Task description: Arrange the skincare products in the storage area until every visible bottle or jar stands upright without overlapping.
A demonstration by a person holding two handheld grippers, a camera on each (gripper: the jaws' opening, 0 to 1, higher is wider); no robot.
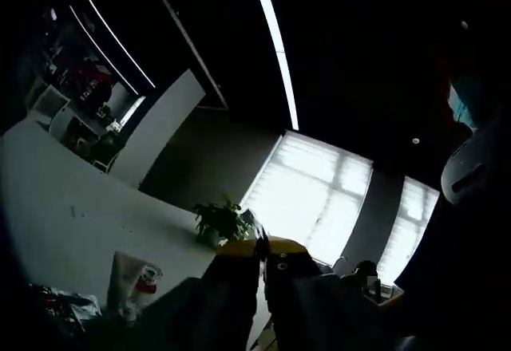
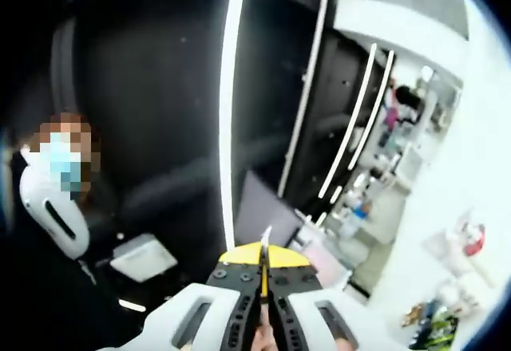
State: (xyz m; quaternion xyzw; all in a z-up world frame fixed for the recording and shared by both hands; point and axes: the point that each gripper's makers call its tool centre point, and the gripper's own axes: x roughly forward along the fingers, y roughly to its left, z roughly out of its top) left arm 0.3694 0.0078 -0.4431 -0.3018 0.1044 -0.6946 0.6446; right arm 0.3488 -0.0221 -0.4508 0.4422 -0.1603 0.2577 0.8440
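Pointing ceilingward | right claw [image 2: 264,257] together, empty | left claw [image 1: 262,247] together, dim

Skincare products [image 1: 132,283] [image 2: 459,283] clustered on the white table surface, details indistinct.
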